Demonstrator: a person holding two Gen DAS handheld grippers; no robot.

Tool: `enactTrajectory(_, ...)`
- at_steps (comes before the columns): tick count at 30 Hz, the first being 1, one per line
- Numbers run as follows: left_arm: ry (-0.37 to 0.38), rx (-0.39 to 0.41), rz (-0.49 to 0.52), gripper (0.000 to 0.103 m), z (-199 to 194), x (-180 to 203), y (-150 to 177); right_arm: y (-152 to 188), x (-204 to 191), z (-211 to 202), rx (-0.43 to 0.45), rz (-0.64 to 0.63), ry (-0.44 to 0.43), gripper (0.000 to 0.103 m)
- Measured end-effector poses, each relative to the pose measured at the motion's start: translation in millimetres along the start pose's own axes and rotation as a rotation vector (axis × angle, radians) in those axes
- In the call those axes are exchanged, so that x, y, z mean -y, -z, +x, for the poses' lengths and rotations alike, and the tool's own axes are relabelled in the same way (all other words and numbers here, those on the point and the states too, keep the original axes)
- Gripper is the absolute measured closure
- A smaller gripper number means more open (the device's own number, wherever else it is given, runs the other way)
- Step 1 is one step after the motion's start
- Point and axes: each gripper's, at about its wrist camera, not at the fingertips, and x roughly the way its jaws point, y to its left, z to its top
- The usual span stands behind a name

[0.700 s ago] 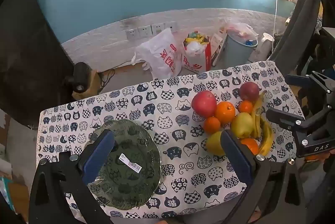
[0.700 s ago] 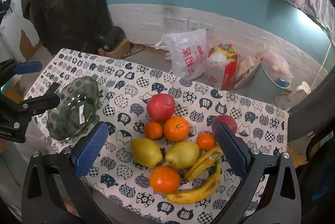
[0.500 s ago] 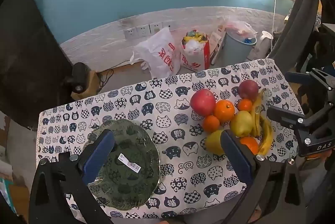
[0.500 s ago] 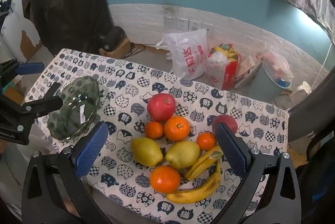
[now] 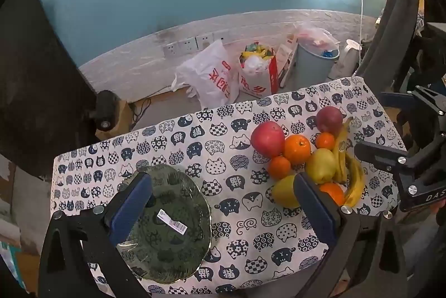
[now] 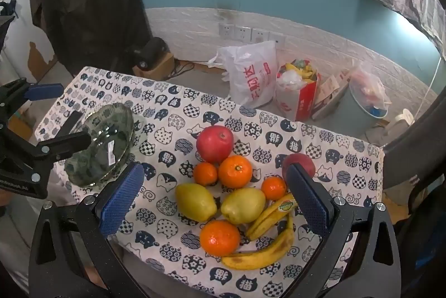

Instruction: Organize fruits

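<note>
Fruit pile sitting on the right side of table [image 6: 348, 147], partly blocked in both views: in the left wrist view, one yellow pear [image 5: 284, 190] and nearest orange [image 5: 331, 192] being cut off by blue pad of left gripper [image 5: 223, 210]; in the right wrist view, darker red apple [image 6: 299, 160] being half covered by pad of right gripper [image 6: 214, 200]. Bananas [image 6: 267, 236] lying at the near edge of the pile, sticker text too small to read. Large red apple [image 6: 214, 143] resting at the far side, touching middle orange [image 6: 235, 171]; two small tangerines [image 6: 205, 173] and second pear [image 6: 242, 204] crowding in between. Green glass plate [image 5: 172, 225] lying well apart from the fruit on the left, barcode label unreadable, near rim hiding behind left gripper's finger; looking tilted in the right wrist view, possibly lens distortion. Both grippers hovering above table with jaws spread wide, gripping nothing. Person's hands mostly hiding behind gripper frames.

Table wearing white cloth with dark cat-face print, front edge running out of frame. Behind it: white plastic bag [image 6: 251, 75] with red lettering, red-and-white bag stuffed with wrappers, grey bin [image 5: 316, 63] lined with plastic, contents hard to make out. Teal wall with white brick-textured lower band and wall sockets; dark garment hanging at left; crumpled grey curtain covering bright window at upper right
</note>
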Motion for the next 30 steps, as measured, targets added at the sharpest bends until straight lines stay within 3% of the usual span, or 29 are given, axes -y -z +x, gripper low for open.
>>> enactTrajectory(2, -0.012, -0.049, -0.001, 0.004, 4.1, 0.2, -0.4, 0.3, -0.4, 0.1, 0.002, 0.002, 0.003, 0.003)
enactTrajectory(4, 0.109, -0.125, -0.067, 0.008, -2.7, -3.0, 2.4, -3.2, -1.9, -0.1, -0.033, 0.021, 0.008, 0.003)
enactTrajectory(6, 0.177, -0.087, -0.124, 0.007, -17.7, -4.8, 1.1, -7.0, 0.0, -2.1, -0.049, 0.041, -0.018, 0.003)
enactTrajectory(8, 0.109, -0.029, -0.071, 0.007, -27.3, -0.6, -3.4, -10.8, -2.5, -9.9, -0.039, 0.063, -0.061, 0.003)
enactTrajectory(11, 0.020, -0.022, -0.039, 0.007, -24.8, -2.5, -2.3, -9.9, -2.8, -12.4, -0.028, 0.056, -0.059, 0.003)
enactTrajectory(13, 0.039, -0.048, -0.075, 0.007, -20.4, -9.6, -0.5, -9.2, -0.3, -11.5, -0.025, 0.050, -0.047, 0.003)
enactTrajectory(16, 0.009, -0.063, -0.070, 0.007, -17.6, -9.9, 4.0, -5.6, 7.2, -9.2, -0.027, 0.070, -0.020, 0.003)
enactTrajectory(30, -0.037, -0.003, -0.057, 0.007, -44.2, 11.2, 3.3, -3.6, 9.7, -29.1, 0.015, 0.072, 0.032, 0.003)
